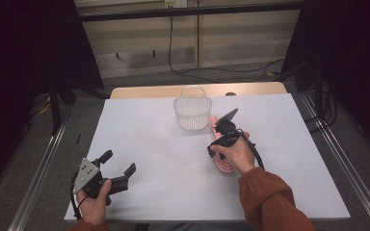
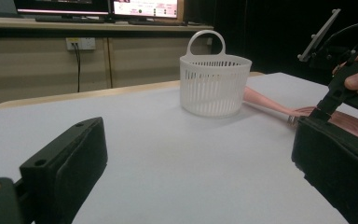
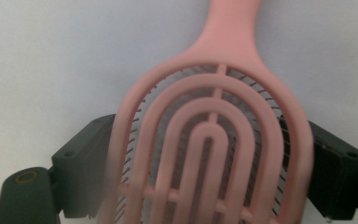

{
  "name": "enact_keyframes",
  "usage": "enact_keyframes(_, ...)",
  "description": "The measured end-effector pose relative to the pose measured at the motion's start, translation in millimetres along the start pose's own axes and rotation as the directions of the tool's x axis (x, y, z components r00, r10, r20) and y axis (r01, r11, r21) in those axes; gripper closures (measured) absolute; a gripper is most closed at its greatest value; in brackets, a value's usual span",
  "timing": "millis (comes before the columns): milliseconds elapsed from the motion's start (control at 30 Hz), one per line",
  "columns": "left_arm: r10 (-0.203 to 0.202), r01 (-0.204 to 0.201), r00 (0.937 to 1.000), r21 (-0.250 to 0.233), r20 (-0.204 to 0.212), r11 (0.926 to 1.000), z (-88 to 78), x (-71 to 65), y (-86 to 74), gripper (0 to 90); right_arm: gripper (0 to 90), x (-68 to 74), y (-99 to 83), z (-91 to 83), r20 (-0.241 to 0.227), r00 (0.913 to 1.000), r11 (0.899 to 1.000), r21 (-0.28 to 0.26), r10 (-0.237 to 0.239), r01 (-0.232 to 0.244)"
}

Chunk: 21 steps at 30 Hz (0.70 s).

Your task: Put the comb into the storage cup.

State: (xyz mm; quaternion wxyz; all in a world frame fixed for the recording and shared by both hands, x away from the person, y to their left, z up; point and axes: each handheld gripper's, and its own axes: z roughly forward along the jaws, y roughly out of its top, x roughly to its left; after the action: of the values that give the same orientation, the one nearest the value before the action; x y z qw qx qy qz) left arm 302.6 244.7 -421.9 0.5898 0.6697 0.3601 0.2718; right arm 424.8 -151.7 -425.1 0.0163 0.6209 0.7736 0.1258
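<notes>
1. Pink plastic: a vented hairbrush (image 3: 209, 140) lies flat on the white bench (image 1: 149, 144), right of centre, with its handle pointing toward the far edge and ending just beside the white slatted basket (image 1: 192, 113).
2. Right claw (image 1: 220, 144) is lowered over the brush head. In the right gripper view we see one jaw on each flank of the head, hard up against its sides; whether the pads already press we cannot tell, so we log it as flanking, not yet as a sure grip.
3. Left claw (image 1: 118, 166) rests near the bench's near-left corner, jaws spread wide with nothing between them, well apart from the brush.
4. Our reading of the step in hand: securing the brush head, probably to carry it to the basket.
5. To do it well: keep the jaws square across the widest part of the head, with both pads on the solid outer rim rather than on the open ribs or bristles, so the hold does not slip.
6. Close evenly; a skewed pinch would likely pivot the brush on the smooth bench.
7. Lift straight up before travelling, since the handle tip sits close to the basket wall and could nudge it.
</notes>
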Motion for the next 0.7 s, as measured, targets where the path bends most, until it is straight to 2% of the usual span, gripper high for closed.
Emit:
enact_keyframes(300,0.001,-0.001,1.0,0.002,0.002,1.0,0.2,0.0,-0.2,3.4,16.0,-1.9,0.5,-0.1,0.003,0.9997,1.0,0.006,0.023,-0.023)
enact_keyframes(500,-0.001,0.001,1.0,0.001,0.001,1.0,0.2,0.0,-0.2,3.4,16.5,-2.0,0.5,-1.0,0.009,0.9997,1.0,0.015,0.023,-0.023)
enact_keyframes(700,0.002,-0.002,1.0,0.002,0.002,1.0,0.0,0.0,-0.1,3.4,17.0,-2.9,-0.8,-3.1,0.026,0.9996,1.0,0.001,0.013,-0.013)
